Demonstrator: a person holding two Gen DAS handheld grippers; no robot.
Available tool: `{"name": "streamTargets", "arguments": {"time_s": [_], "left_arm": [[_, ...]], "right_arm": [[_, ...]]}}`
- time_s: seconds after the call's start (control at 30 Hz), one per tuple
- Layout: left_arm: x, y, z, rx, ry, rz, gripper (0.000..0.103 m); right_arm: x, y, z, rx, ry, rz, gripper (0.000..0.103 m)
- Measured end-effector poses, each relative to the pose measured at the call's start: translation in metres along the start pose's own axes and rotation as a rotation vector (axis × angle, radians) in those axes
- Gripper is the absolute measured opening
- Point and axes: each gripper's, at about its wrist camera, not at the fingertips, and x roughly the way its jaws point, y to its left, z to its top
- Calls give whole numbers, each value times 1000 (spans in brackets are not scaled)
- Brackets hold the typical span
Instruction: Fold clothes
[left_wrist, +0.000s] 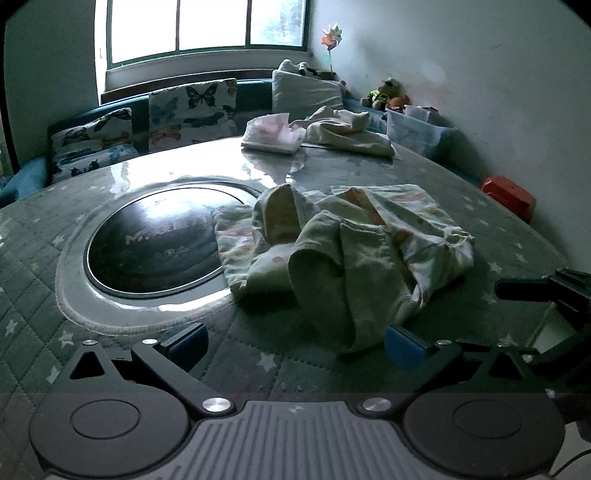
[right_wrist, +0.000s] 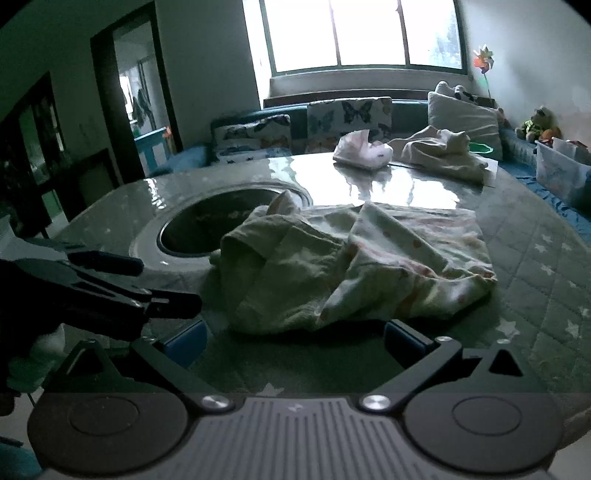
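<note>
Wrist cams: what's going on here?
A person holds two grippers over a quilted table, set to fold clothes. A crumpled pale printed garment lies unfolded beside the round inset in the tabletop. The left gripper and right gripper are both open at its near edge, gripping nothing. More clothes sit at the far side.

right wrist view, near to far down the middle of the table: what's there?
Right tongs, open → crumpled pale garment → bare glossy table top → small pink-and-white folded cloth → butterfly cushion → window.
</note>
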Motion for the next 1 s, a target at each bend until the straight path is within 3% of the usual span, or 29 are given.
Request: {"name": "streamTargets", "arguments": {"time_s": [0.3, 1.0], "left_arm": [[1, -8, 1, 9, -1, -7, 103], [9, -13, 5, -1, 22, 12, 103]], "right_arm": [[-2, -6, -2, 13, 11, -24, 103], [4, -14, 3, 26, 33, 69, 103]]}}
